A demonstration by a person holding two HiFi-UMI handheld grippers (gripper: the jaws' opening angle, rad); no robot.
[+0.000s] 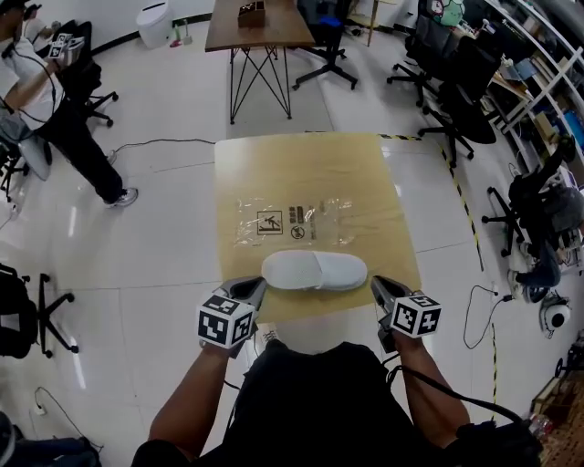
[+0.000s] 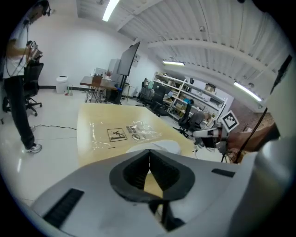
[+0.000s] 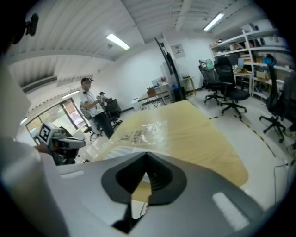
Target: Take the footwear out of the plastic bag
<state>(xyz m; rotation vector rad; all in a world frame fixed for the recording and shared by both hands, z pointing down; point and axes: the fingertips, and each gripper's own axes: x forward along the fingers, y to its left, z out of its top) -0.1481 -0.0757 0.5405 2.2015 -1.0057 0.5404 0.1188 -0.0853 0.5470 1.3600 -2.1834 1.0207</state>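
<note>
A pair of white slippers (image 1: 315, 270) lies on the near part of the wooden table (image 1: 365, 173), outside the bag. The clear plastic bag (image 1: 294, 221) with black print lies flat behind them, mid-table; the bag (image 2: 125, 133) and the bag (image 3: 141, 132) show in both gripper views. My left gripper (image 1: 258, 285) sits at the slippers' left end and my right gripper (image 1: 376, 285) at their right end, both at the table's near edge. Both have their jaws shut with nothing between them. A slipper (image 2: 159, 147) peeks over the left gripper's body.
A person (image 1: 41, 100) stands at the far left holding grippers. A second table (image 1: 258, 27) stands beyond, with office chairs (image 1: 456, 82) and shelves to the right. Cables (image 1: 155, 144) lie on the white floor. A black chair (image 1: 23, 315) stands at the left.
</note>
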